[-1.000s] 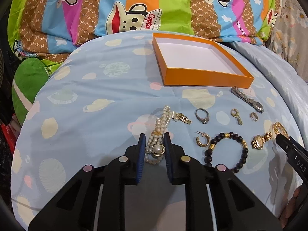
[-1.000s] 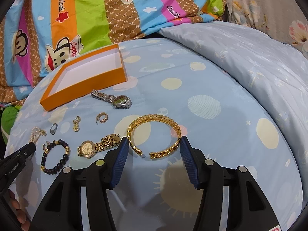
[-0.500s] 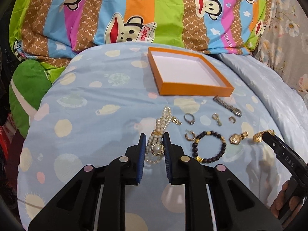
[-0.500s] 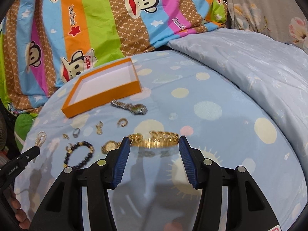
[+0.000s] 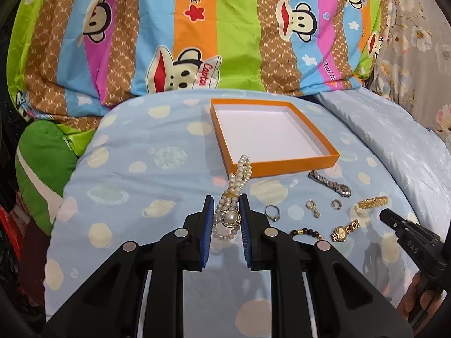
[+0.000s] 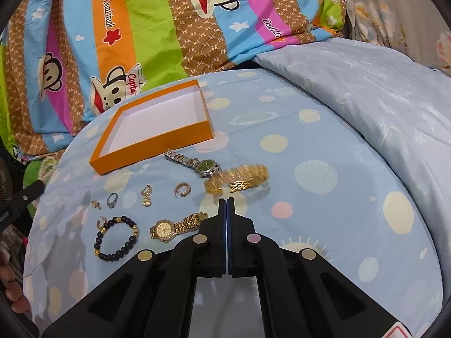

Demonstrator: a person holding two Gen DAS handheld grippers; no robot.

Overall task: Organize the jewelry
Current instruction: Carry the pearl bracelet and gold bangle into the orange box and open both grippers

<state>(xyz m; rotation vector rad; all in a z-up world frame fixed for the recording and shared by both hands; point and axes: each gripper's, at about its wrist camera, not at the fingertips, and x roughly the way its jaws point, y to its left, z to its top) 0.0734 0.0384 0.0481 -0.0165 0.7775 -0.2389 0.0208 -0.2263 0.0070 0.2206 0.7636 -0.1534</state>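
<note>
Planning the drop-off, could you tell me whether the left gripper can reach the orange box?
Probably yes: the left gripper, shut on the pearl bracelet, faces the orange box with only bare bedspread between.

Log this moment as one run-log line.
left gripper: shut on pearl bracelet | right gripper: shut, tips at gold bangle, grip unclear | orange box: empty

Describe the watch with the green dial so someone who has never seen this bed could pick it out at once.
Start at the shallow orange cardboard tray on the pale blue dotted quilt. Just in front of the tray's near right corner lies the silver metal-link watch with the green dial, stretched out flat, next to the gold leaf bangle. The other watch, nearer the camera, is all gold with a pale face.
</note>
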